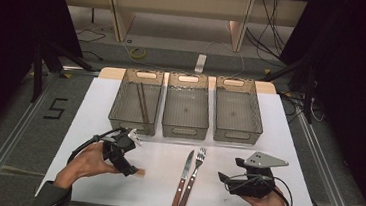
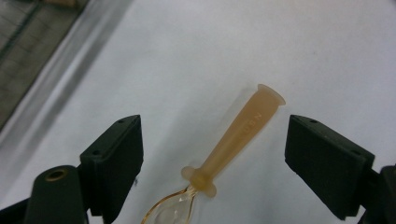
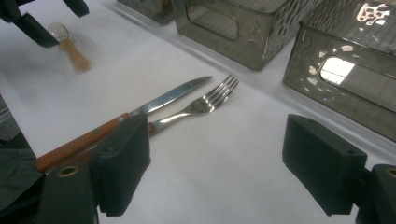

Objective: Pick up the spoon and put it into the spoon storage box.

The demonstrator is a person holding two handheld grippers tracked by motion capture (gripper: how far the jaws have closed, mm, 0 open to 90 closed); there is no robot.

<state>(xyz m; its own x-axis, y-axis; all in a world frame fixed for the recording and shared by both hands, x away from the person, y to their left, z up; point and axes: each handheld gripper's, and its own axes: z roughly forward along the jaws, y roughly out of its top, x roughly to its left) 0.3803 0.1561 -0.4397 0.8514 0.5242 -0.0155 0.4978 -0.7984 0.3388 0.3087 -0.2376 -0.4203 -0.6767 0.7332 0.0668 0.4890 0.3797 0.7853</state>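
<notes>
A spoon (image 2: pixel 243 135) with a tan handle and a clear bowl lies flat on the white table (image 1: pixel 276 156). My left gripper (image 2: pixel 215 123) hovers low over it, open, one jaw on either side of the handle and neither touching it. From above, the left gripper (image 1: pixel 130 167) points down at the spoon's handle end (image 1: pixel 140 171), left of centre. A wooden-handled knife (image 1: pixel 183 181) and a fork (image 1: pixel 193 176) lie side by side at the front centre. My right gripper (image 1: pixel 229 170) rests open just right of them, with nothing between its jaws; its own view shows the knife (image 3: pixel 154 105) and the fork (image 3: pixel 205 102) ahead.
Three grey perforated bins (image 1: pixel 135 124) (image 1: pixel 184 129) (image 1: pixel 236 134) stand in a row along the table's far side. The left bin holds dark chopsticks (image 1: pixel 142 102). Floor, cables and aluminium rails surround the table.
</notes>
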